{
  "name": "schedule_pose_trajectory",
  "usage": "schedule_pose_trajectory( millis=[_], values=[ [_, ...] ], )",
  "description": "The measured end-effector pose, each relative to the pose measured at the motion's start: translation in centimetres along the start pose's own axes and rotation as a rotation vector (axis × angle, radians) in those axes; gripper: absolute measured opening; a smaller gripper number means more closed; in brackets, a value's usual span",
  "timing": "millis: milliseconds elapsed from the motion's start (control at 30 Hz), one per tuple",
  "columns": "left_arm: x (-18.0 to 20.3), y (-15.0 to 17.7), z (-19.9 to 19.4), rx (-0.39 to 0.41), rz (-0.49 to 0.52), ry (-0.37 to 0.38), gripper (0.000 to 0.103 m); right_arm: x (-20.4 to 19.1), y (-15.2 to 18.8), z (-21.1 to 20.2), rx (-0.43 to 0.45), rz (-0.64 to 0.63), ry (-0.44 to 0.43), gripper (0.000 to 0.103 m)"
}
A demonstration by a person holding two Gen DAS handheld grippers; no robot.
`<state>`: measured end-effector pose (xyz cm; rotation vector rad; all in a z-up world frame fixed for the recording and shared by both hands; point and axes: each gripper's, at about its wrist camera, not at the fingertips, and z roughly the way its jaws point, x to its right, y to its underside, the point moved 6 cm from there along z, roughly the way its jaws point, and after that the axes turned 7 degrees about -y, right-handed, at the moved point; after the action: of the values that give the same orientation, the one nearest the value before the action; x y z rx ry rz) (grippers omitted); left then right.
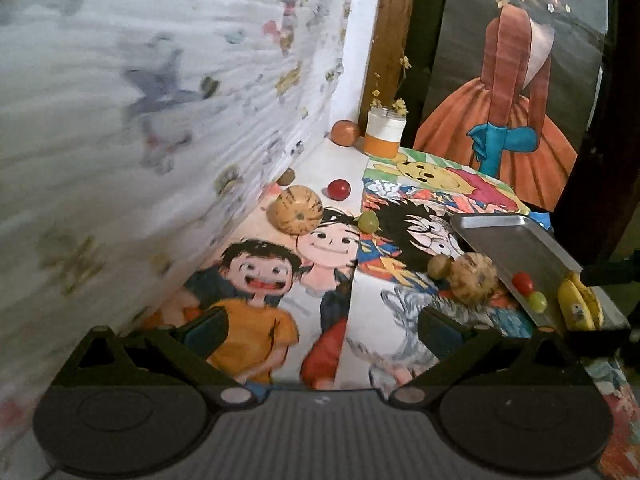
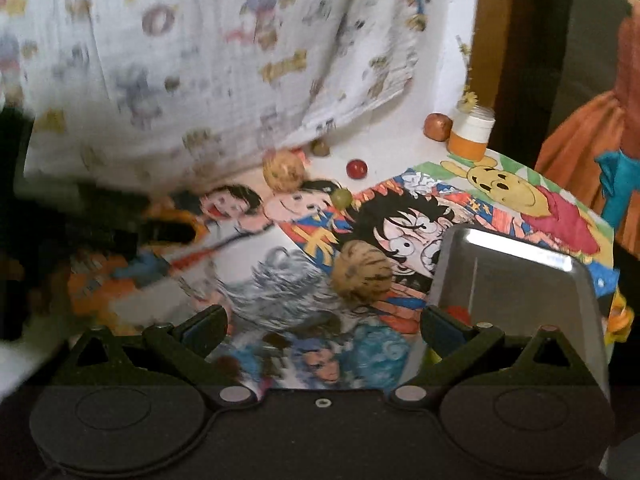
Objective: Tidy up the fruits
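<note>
The metal tray (image 1: 516, 240) sits ahead and to the right of the left gripper's (image 1: 320, 328) fingers, and it holds a red fruit (image 1: 522, 282), a green fruit (image 1: 537, 301) touching it, and bananas (image 1: 578, 300) at the tray's near right end. Just beside the tray's left edge lie a speckled melon (image 1: 474, 278) and a small brown fruit (image 1: 439, 266) touching it. Farther ahead, between the fingers' lines, a second melon (image 1: 295, 210), a green grape-like fruit (image 1: 368, 221) and a red ball-shaped fruit (image 1: 339, 189) lie apart on the cartoon-printed table cover (image 1: 256, 272). An orange-brown fruit (image 1: 345, 133) rests beside a white-and-orange jar (image 1: 383, 136) at the far end. The left gripper's fingers stand wide apart, holding nothing. The right gripper (image 2: 322, 326) is also spread empty, its right finger (image 2: 442, 326) over the tray's near edge, the speckled melon ahead between the fingers. A patterned curtain (image 1: 140, 100) hangs to the left.
</note>
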<state>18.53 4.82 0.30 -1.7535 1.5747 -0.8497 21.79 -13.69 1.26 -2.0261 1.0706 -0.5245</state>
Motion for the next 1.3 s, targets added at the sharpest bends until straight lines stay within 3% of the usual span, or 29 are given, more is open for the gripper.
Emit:
schedule_pose_trajectory(
  millis=[300, 533, 667, 967, 1133, 1300],
  values=[
    [3.0, -3.5, 6.2, -0.005, 0.057, 0.115, 0.103, 2.8, -1.3, 5.3, -0.028, -0.033, -0.030, 0.098],
    [4.7, -5.4, 10.2, -0.002, 0.048, 0.098, 0.103, 3.6, -1.6, 7.7, -0.035, -0.060, -0.054, 0.086],
    [5.4, -6.2, 12.1, 0.000, 0.039, 0.124, 0.102, 4.0, -1.7, 8.4, -0.028, -0.057, -0.062, 0.082],
    [7.4, -7.0, 15.3, -0.007, 0.093, 0.144, 0.081, 4.9, -1.7, 9.2, -0.009, -0.011, -0.088, 0.073],
    [7.4, -6.9, 16.9, -0.033, 0.091, 0.138, 0.061, 4.8, -1.7, 9.5, -0.018, -0.013, -0.092, 0.067],
    [7.6, -6.8, 18.0, -0.045, 0.110, 0.114, 0.058, 4.7, -1.7, 9.8, -0.028, -0.016, -0.095, 0.064]
  ],
)
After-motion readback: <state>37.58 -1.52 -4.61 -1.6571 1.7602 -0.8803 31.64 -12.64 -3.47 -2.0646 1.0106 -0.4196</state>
